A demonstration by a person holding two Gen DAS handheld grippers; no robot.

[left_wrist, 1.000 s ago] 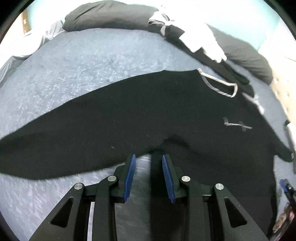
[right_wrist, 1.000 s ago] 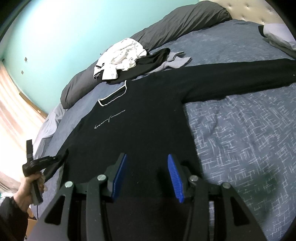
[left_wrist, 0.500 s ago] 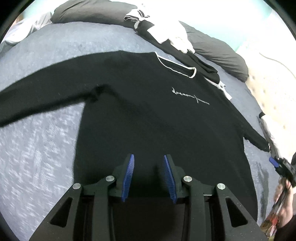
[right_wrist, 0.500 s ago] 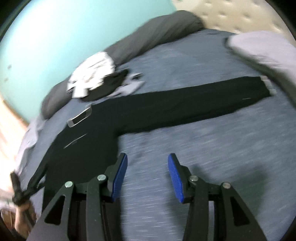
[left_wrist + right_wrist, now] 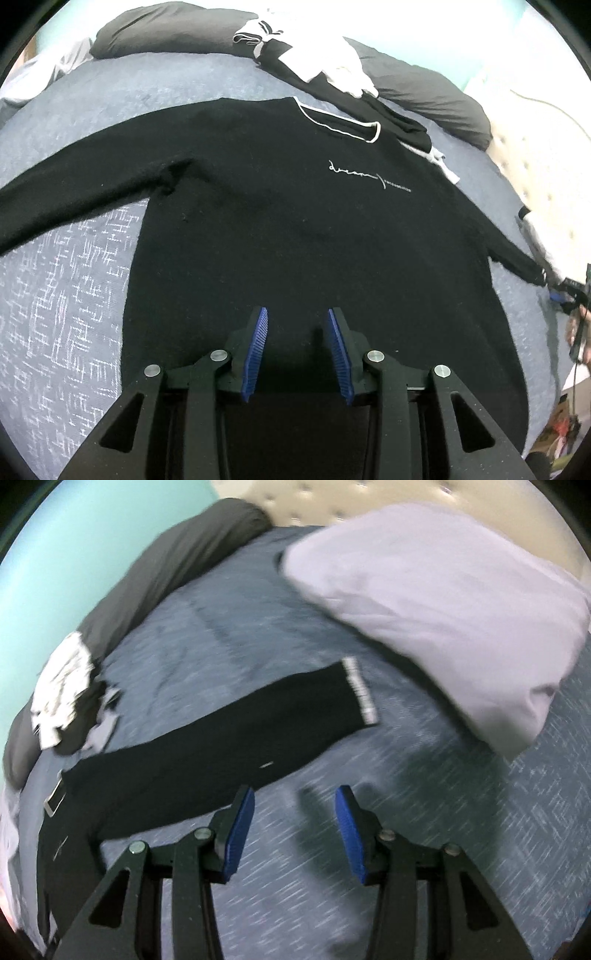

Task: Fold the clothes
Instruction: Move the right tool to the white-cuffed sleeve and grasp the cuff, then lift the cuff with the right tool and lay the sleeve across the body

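Presently, a black sweater (image 5: pixel 295 206) lies flat, front up, across the centre of the left wrist view on a blue-grey bedspread (image 5: pixel 66 295), both sleeves spread outward. Left gripper (image 5: pixel 295 325) sits at lower centre above the sweater's hem, jaws parted, nothing between them. Right gripper (image 5: pixel 293 812), lower centre of its blurred view, stands wide and empty over bedspread just beside the sleeve (image 5: pixel 258 731). Pale pillow (image 5: pixel 443 602) occupies upper right; white garments (image 5: pixel 61 686) at left.

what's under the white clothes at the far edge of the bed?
The white clothes lie on a crumpled black garment, which spreads toward the black sweatshirt. Behind them runs a dark grey bolster. Anything under the pile's centre is covered.
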